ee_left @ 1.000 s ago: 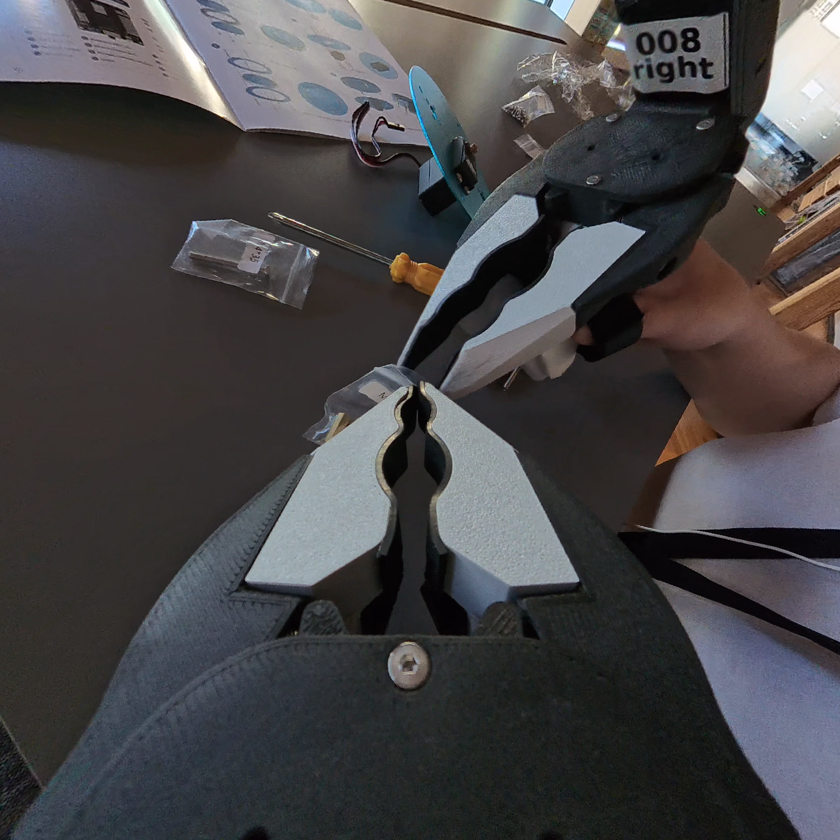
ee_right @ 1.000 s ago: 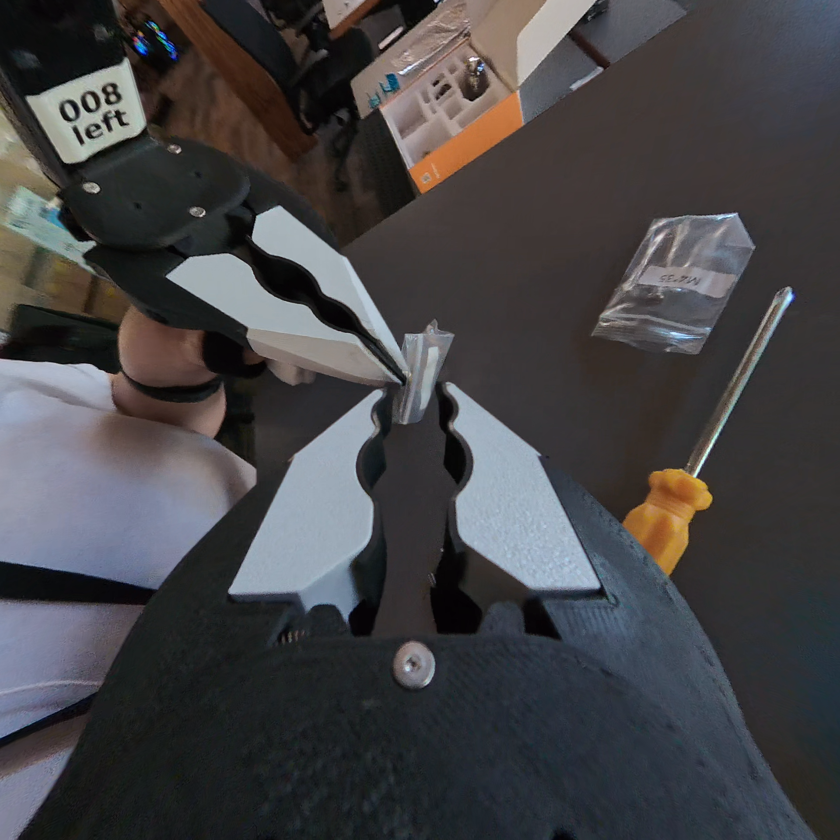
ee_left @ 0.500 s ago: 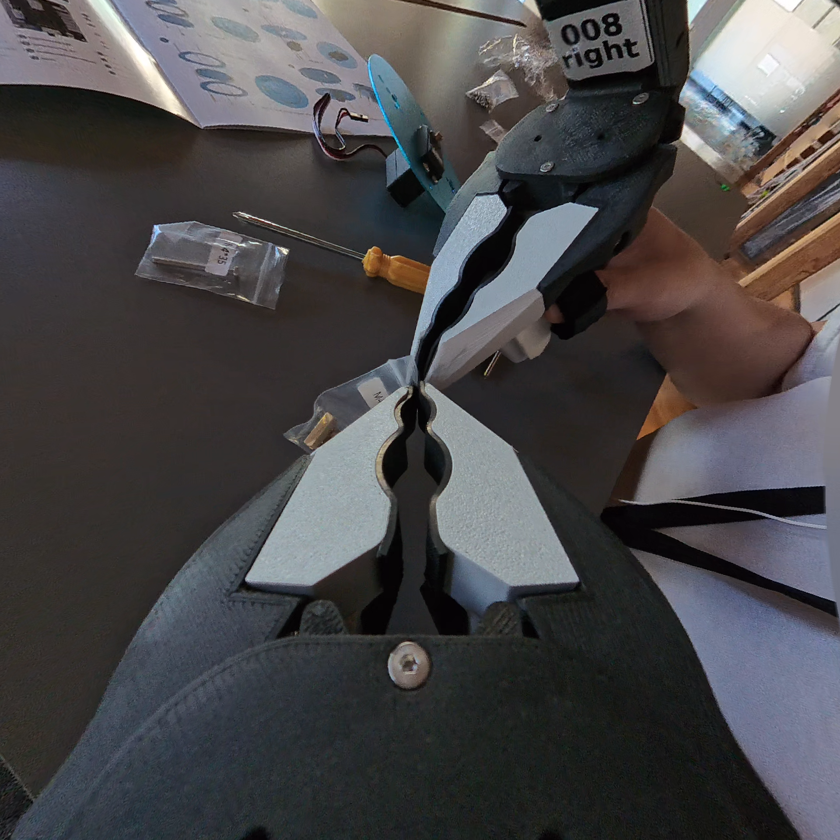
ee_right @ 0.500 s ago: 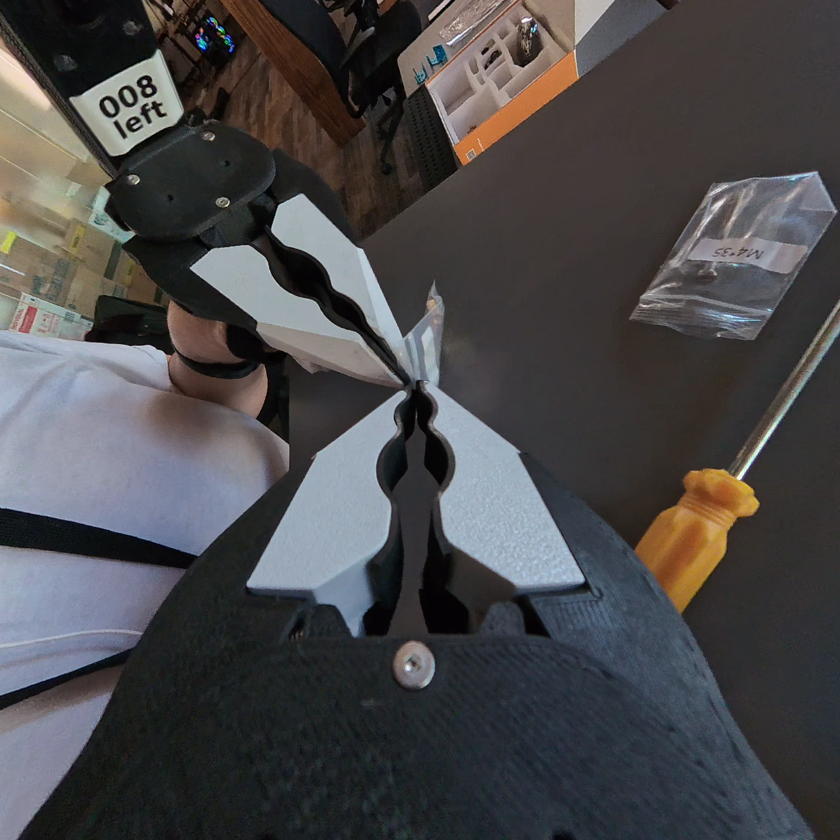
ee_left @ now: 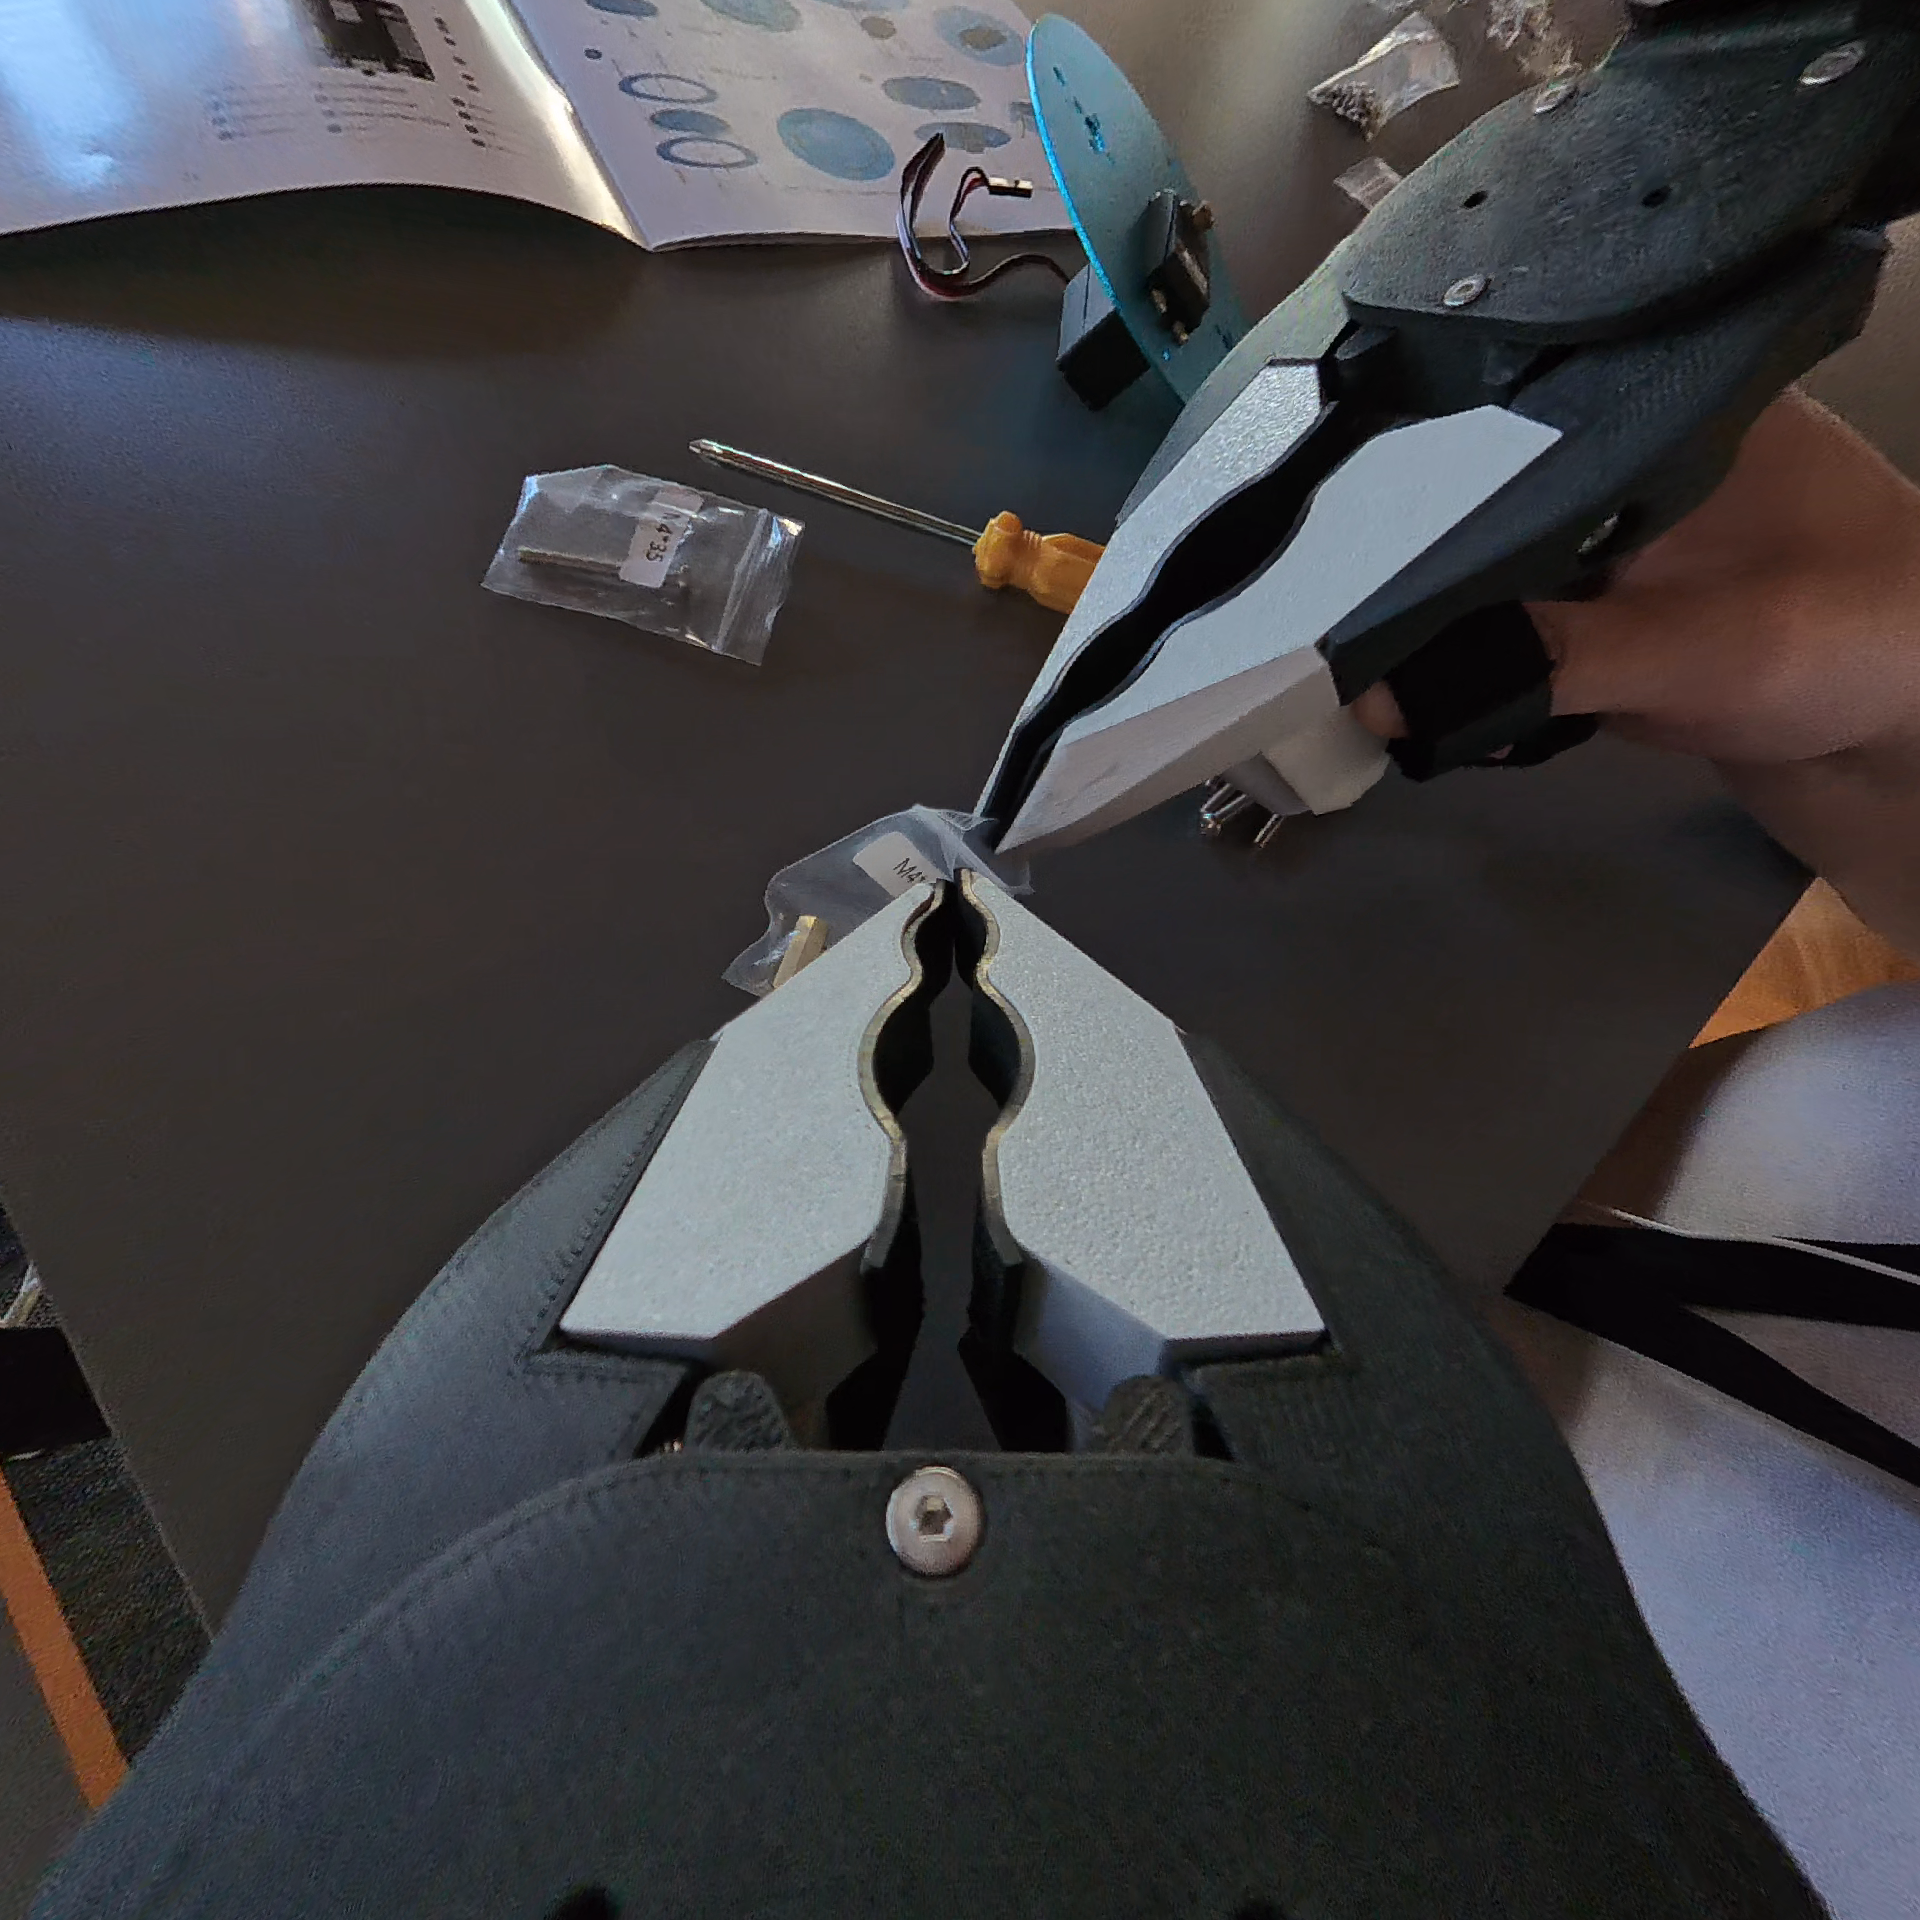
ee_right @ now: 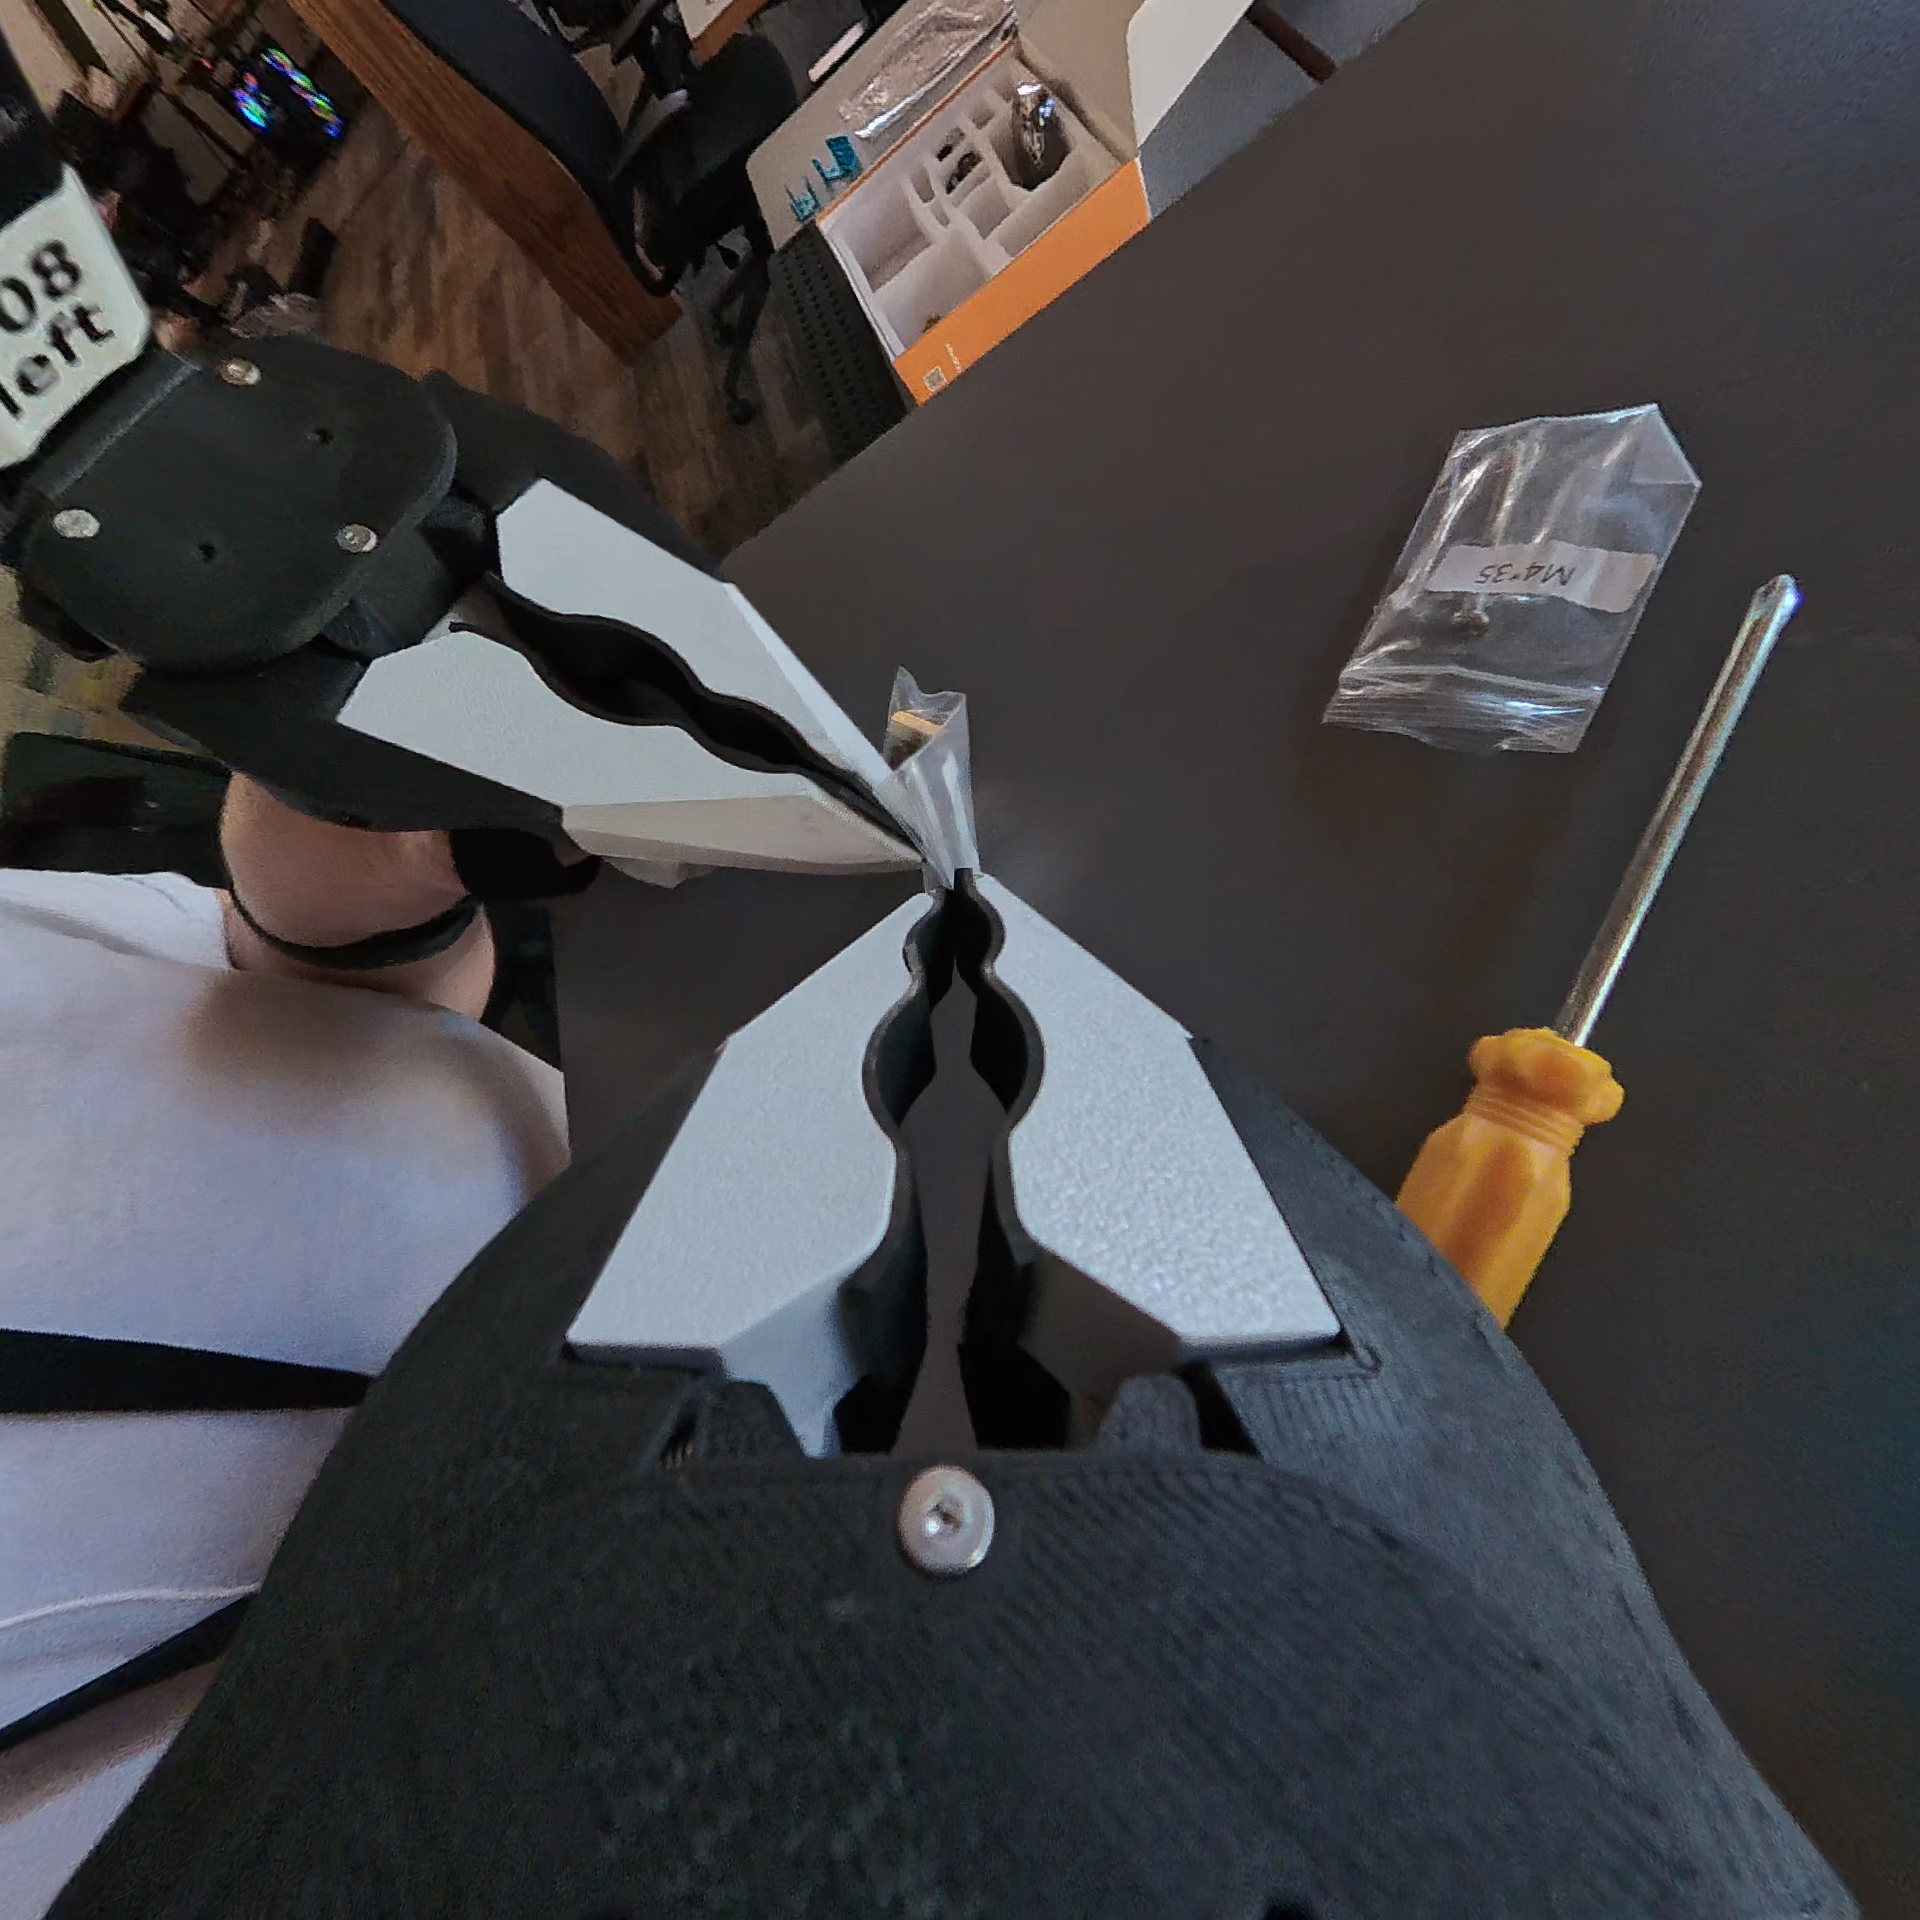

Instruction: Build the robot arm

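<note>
A small clear plastic bag (ee_left: 847,894) with a white label and a brass part inside is pinched by both grippers just above the dark table (ee_left: 312,831). My left gripper (ee_left: 954,885) is shut on the bag's near edge. My right gripper (ee_right: 961,881) is shut on the same bag (ee_right: 930,774), its tips meeting the left gripper's tips at an angle. The right gripper also shows in the left wrist view (ee_left: 997,831), the left one in the right wrist view (ee_right: 914,847).
A second labelled bag of screws (ee_left: 644,561) and a yellow-handled screwdriver (ee_left: 1029,551) lie on the table. A blue disc with a black servo (ee_left: 1132,239) and an open booklet (ee_left: 416,114) lie farther back. An orange and white box (ee_right: 997,239) stands beyond the table edge. The grippers are tip to tip, or close to it.
The right gripper has shut on the small bag that the left gripper holds. Both now pinch it tip to tip, and the bag has twisted between them.
</note>
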